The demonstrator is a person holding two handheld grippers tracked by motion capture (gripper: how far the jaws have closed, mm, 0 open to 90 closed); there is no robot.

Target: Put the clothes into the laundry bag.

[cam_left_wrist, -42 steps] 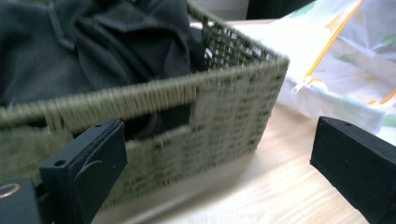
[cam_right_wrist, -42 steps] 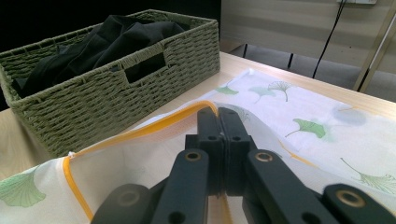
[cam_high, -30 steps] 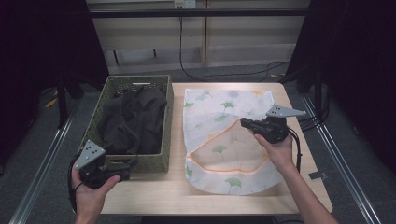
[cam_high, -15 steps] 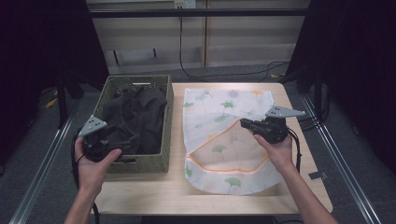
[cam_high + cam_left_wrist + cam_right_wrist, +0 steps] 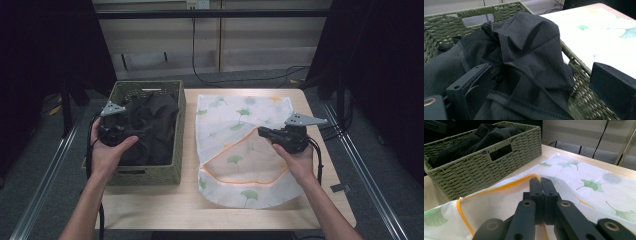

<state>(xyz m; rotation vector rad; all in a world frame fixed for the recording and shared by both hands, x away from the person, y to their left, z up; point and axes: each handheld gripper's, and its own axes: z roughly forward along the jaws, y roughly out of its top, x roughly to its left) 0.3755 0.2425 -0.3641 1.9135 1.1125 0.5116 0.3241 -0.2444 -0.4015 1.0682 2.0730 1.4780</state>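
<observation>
1. A pale wooden table [image 5: 150, 212] spans the centre of the high view.
2. A white mesh laundry bag [image 5: 240, 125] printed with green ginkgo leaves lies flat at centre right.
3. A green woven basket [image 5: 176, 170] sits centre left, heaped with a black garment [image 5: 531, 50].
4. The left gripper [image 5: 120, 134], jaws spread wide, hovers over the basket, black fabric lying between them.
5. The right gripper [image 5: 541, 192], jaws pressed together, pinches the bag's orange-trimmed opening edge [image 5: 506, 185], lifting it.
</observation>
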